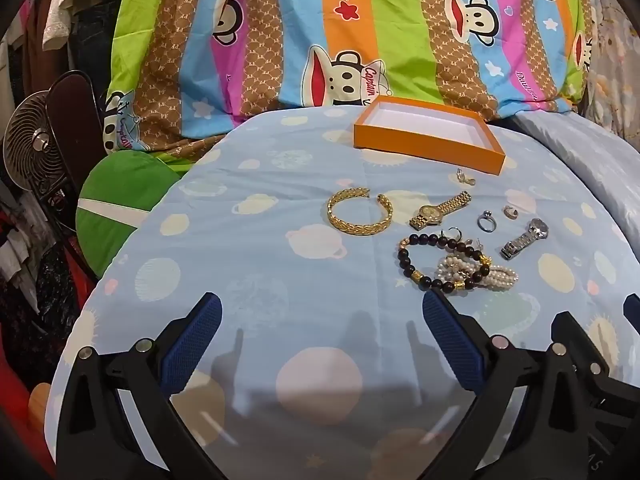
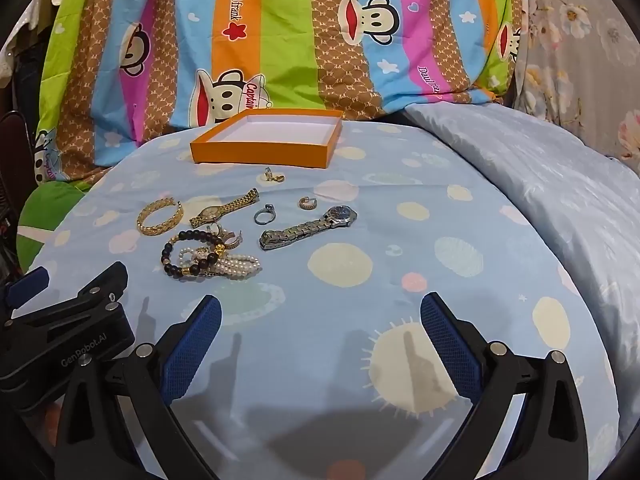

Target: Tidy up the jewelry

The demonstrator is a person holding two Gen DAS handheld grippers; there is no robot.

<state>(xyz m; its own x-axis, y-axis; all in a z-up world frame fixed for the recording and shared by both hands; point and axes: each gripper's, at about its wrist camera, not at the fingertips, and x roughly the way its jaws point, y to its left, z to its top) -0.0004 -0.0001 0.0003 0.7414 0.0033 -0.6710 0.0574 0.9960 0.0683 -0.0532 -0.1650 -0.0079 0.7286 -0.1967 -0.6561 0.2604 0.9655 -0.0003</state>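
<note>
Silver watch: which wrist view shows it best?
The right wrist view. There the silver watch lies closer to centre, with its dial and whole band visible. The left wrist view shows the same watch smaller and foreshortened, off to the right, with the dial hard to read.

Pearl bracelet (image 1: 480,274) partly under bead bracelet (image 1: 436,260); small earrings (image 1: 466,177) indistinct.

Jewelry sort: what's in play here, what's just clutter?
In play: orange shallow box, gold open cuff bangle, gold-band watch, silver-band watch, dark bead bracelet, pearl bracelet, silver stone ring.
Clutter: striped cartoon-monkey duvet, small round fan, green cushion.
</note>
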